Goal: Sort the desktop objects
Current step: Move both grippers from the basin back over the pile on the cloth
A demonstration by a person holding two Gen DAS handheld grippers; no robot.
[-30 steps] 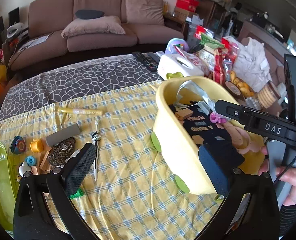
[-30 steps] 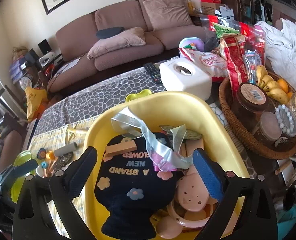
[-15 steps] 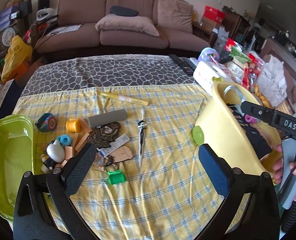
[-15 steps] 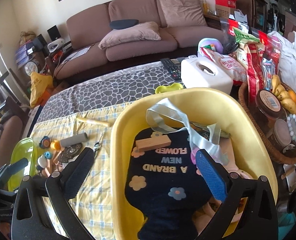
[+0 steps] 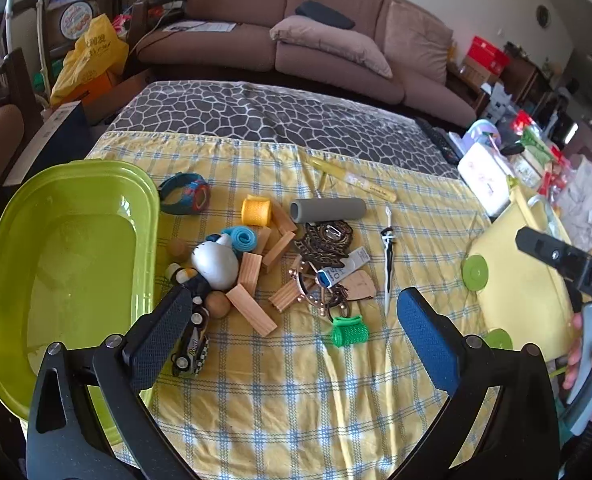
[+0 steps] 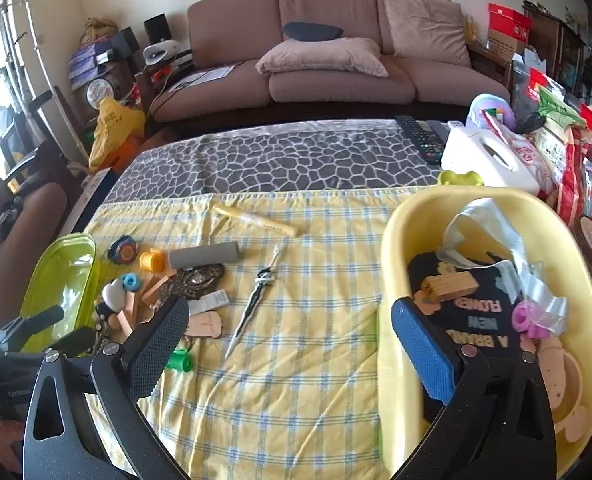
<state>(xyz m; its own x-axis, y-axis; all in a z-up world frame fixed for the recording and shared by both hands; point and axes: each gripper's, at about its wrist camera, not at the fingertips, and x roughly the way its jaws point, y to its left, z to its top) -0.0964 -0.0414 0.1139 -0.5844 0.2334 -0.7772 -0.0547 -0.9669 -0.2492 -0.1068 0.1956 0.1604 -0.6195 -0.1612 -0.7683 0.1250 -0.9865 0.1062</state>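
Sorting part done: yellow bin (image 6: 492,208) at frame right partly filled, green bin (image 5: 63,264) at left empty, pile (image 5: 263,264) at centre remains. Both my grippers (image 5: 296,328) (image 6: 287,336) gaping, holding nothing.

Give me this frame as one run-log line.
left gripper: open, empty, over toy pile | right gripper: open, empty | green bin: empty | yellow bin: partly filled

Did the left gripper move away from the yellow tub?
Yes. The left gripper swung left: the yellow tub once filled its view, and now sits at the right edge, with the green bin showing.
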